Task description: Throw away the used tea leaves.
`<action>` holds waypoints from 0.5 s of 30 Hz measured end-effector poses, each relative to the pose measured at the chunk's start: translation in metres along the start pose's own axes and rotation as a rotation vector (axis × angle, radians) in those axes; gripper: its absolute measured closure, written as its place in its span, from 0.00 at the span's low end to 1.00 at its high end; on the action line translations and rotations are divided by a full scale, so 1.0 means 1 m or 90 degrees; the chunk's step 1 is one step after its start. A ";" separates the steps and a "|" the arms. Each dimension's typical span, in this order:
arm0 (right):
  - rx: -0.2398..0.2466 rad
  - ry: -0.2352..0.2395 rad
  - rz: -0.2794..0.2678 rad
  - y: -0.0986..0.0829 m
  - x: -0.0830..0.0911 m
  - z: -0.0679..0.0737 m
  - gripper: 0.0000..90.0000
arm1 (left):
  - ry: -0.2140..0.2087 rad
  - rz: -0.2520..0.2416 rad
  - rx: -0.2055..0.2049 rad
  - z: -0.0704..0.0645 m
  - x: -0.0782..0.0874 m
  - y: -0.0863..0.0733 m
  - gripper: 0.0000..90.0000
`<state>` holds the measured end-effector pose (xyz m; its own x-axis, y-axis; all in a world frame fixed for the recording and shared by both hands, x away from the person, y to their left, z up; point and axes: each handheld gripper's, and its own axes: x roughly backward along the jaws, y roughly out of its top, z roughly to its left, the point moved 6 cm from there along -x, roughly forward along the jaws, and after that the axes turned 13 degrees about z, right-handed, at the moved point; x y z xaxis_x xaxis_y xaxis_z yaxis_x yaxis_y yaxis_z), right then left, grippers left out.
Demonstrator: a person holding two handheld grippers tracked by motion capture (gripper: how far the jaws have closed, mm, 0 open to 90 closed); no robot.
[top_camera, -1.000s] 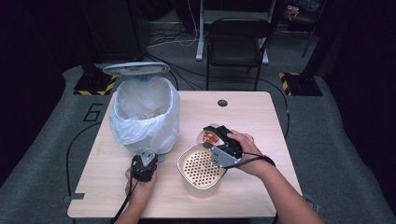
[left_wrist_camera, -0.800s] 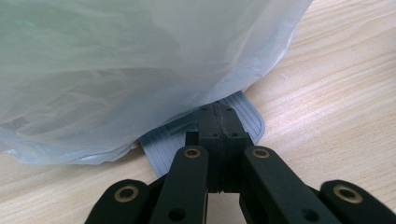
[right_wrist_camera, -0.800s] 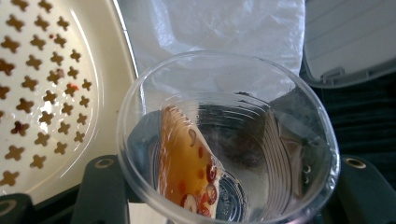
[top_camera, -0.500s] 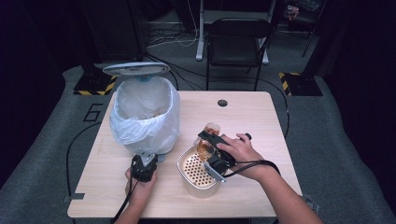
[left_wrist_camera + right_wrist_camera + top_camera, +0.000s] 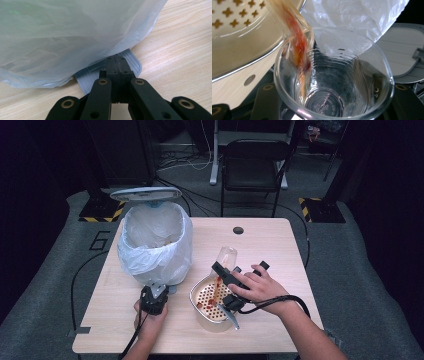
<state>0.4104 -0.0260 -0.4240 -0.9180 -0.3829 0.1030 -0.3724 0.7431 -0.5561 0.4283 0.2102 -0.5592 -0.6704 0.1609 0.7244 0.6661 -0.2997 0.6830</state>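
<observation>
Cup: clear glossy plastic, ribbed wall. Strainer: cream plastic, smooth, perforated, shiny rim. Bin liner: thin translucent plastic film, crinkled. Desk: pale wood grain, matt. Claw: black matt plastic.

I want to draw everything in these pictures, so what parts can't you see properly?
- Bin: its body is wrapped by the white bag in the high view.
- Pedal: the left gripper and the bag hide much of it in the left gripper view.
- Red liquid: blurred as it pours from the cup into the strainer.
- Right gripper: its jaws are behind the cup.
</observation>
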 end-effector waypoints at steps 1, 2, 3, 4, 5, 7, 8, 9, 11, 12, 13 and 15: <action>0.002 -0.015 0.004 0.001 0.000 0.000 0.44 | 0.000 0.000 0.000 0.000 0.000 0.000 1.00; 0.009 -0.013 0.006 0.001 0.000 0.001 0.44 | 0.000 0.000 0.001 0.000 0.000 0.000 1.00; 0.009 -0.015 0.005 0.001 0.000 0.000 0.44 | -0.001 0.000 0.001 0.000 0.000 0.000 1.00; -0.011 -0.018 0.005 0.003 -0.001 0.001 0.44 | 0.000 0.000 0.000 0.000 0.000 0.000 1.00; -0.026 -0.030 0.001 0.005 -0.001 0.001 0.43 | 0.000 0.000 0.000 0.000 0.000 0.000 1.00; -0.017 -0.026 0.003 0.005 -0.001 -0.001 0.43 | 0.000 -0.005 0.002 0.000 0.000 0.000 1.00; -0.020 -0.024 0.003 0.005 -0.001 -0.001 0.43 | -0.001 0.000 0.000 0.000 0.000 0.000 1.00; -0.022 -0.024 0.001 0.005 0.000 -0.001 0.43 | 0.000 0.000 0.000 0.000 0.000 0.000 1.00; -0.024 -0.020 0.000 0.005 0.000 -0.001 0.43 | -0.001 -0.004 0.003 0.000 0.000 0.000 1.00; -0.022 -0.020 -0.003 0.006 0.000 0.000 0.43 | -0.001 -0.004 0.003 0.000 0.000 0.000 1.00; -0.022 -0.017 -0.003 0.006 0.000 0.000 0.43 | 0.000 -0.004 0.002 0.000 0.000 0.000 1.00; -0.025 -0.012 -0.004 0.006 0.000 0.001 0.43 | 0.000 -0.004 0.002 0.000 0.000 0.000 1.00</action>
<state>0.4081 -0.0217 -0.4280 -0.9127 -0.3986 0.0904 -0.3842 0.7612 -0.5225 0.4287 0.2099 -0.5594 -0.6744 0.1633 0.7201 0.6629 -0.2956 0.6879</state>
